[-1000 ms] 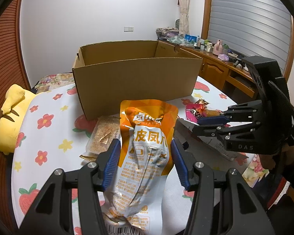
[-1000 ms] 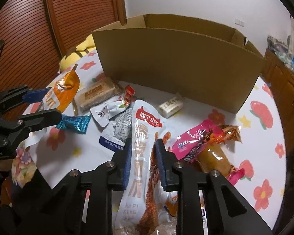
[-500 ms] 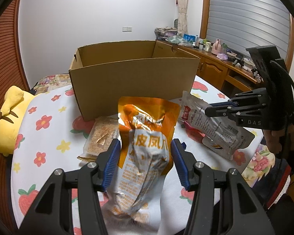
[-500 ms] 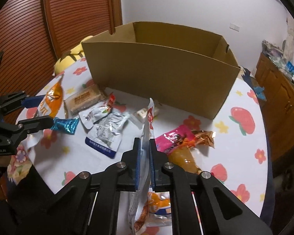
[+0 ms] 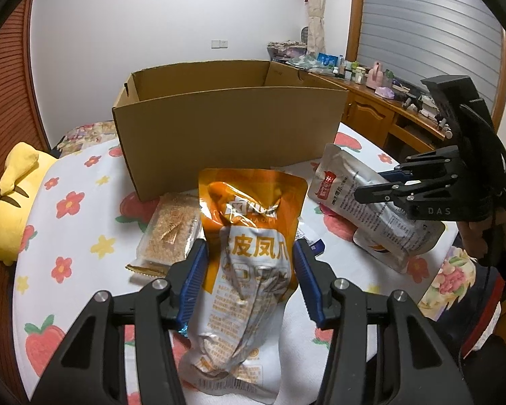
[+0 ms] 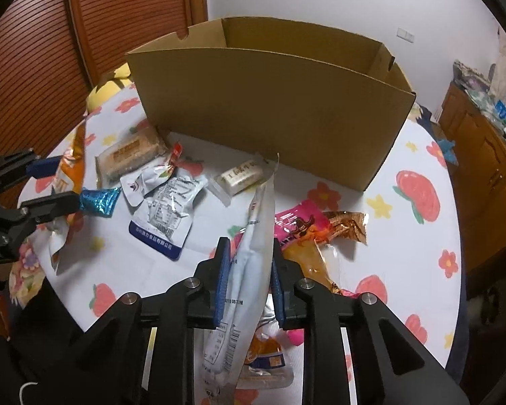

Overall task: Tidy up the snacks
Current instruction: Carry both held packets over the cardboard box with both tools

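Note:
My left gripper (image 5: 249,280) is shut on an orange snack pouch (image 5: 249,256) and holds it above the table; it also shows at the left of the right wrist view (image 6: 69,175). My right gripper (image 6: 248,280) is shut on a silver and white snack pouch (image 6: 249,270), lifted off the table; the left wrist view shows that pouch (image 5: 371,209) at the right. An open cardboard box (image 5: 226,135) stands behind, also seen in the right wrist view (image 6: 270,111). I cannot see its floor.
Loose snacks lie on the flowered tablecloth (image 6: 415,199): a brown cracker pack (image 5: 170,233), a blue candy (image 6: 99,200), a silver pouch (image 6: 167,212), a small white bar (image 6: 241,177), a pink and gold packet (image 6: 307,233). A yellow plush (image 5: 8,199) sits at the left. A wooden cabinet (image 5: 381,114) is at the right.
Both grippers have lifted their pouches off the table and risen. The right pouch has turned edge-on and moved toward the box.

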The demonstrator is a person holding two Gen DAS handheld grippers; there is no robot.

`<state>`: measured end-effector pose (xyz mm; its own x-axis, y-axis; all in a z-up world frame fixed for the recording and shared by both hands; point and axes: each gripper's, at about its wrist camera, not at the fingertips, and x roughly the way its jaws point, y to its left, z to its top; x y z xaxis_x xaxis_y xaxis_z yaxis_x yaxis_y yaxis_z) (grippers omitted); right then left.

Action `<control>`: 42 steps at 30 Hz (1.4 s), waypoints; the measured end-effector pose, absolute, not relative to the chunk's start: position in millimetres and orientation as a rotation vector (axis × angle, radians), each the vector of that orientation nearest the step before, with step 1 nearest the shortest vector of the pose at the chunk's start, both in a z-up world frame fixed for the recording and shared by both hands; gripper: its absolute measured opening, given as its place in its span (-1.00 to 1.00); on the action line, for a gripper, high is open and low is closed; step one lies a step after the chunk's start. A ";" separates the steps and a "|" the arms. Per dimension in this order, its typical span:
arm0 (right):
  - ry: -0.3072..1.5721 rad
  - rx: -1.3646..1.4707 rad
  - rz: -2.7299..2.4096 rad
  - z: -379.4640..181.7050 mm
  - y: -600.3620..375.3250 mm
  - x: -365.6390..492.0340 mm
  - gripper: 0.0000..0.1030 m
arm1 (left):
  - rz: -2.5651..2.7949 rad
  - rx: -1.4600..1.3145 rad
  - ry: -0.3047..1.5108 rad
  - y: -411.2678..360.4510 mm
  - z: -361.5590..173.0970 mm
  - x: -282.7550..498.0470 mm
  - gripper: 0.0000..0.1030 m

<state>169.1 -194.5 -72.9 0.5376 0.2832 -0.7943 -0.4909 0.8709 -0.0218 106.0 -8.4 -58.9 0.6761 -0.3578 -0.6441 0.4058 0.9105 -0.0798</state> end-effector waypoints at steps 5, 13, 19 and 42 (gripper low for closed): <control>0.852 -0.274 0.451 -67.6 -193.1 163.3 -0.65 | -0.423 0.054 0.688 -3.5 -56.2 103.1 -0.04; 0.770 -0.238 0.449 -43.2 -198.1 157.1 -0.66 | -0.392 0.034 0.646 0.7 -44.7 102.7 -0.09; 0.720 -0.231 0.459 -24.5 -196.2 151.5 -0.67 | -0.392 0.025 0.614 0.6 -34.2 105.4 -0.10; 0.539 -0.225 0.491 78.1 -193.8 210.5 -0.66 | -0.405 0.058 0.467 -5.9 79.3 189.4 -0.09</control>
